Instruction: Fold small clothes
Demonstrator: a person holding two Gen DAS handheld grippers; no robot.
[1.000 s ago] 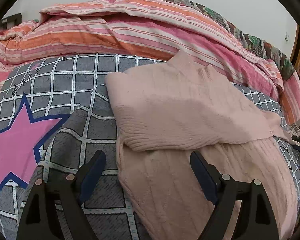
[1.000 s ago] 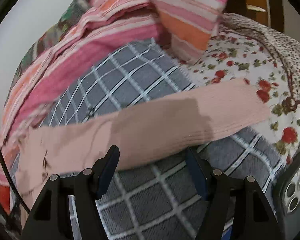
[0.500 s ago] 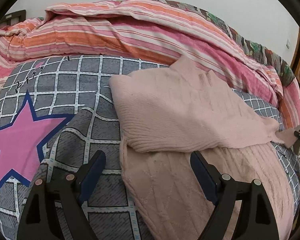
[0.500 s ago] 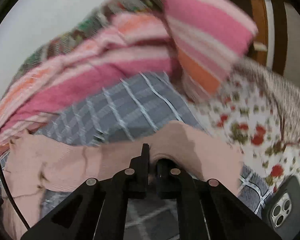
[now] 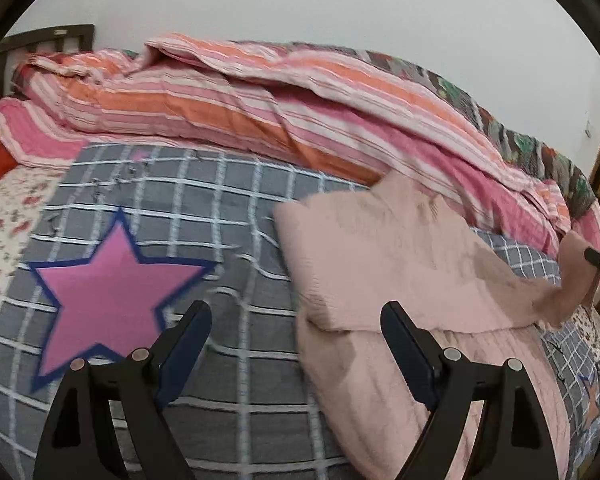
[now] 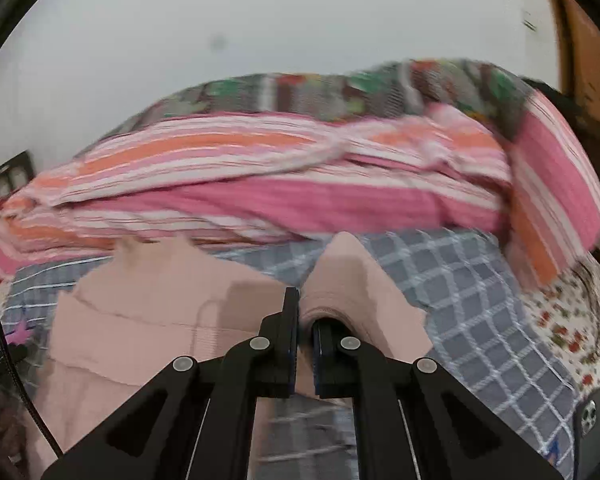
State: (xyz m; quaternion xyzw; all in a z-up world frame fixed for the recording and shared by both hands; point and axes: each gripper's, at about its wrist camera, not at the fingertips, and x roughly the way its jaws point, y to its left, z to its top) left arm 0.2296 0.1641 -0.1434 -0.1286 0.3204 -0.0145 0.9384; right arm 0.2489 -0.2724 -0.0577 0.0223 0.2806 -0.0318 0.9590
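While the right claw [image 6: 305, 320] is clamped tight on the sleeve [image 6: 340, 276] of the pink sweater [image 5: 400, 264], lifting that bit off the bed, the rest of it lies partly folded on the grey checked blanket [image 5: 228, 208]. Left claw [image 5: 296, 344] hangs wide open with nothing in it, just above the sweater's near edge.

Both the left gripper [image 5: 296, 344] and the right gripper [image 6: 305, 320] have black triangular arms with cut-out holes, round silver screws at the joints, and flat dark blue pads [image 5: 408, 352] on the fingers.
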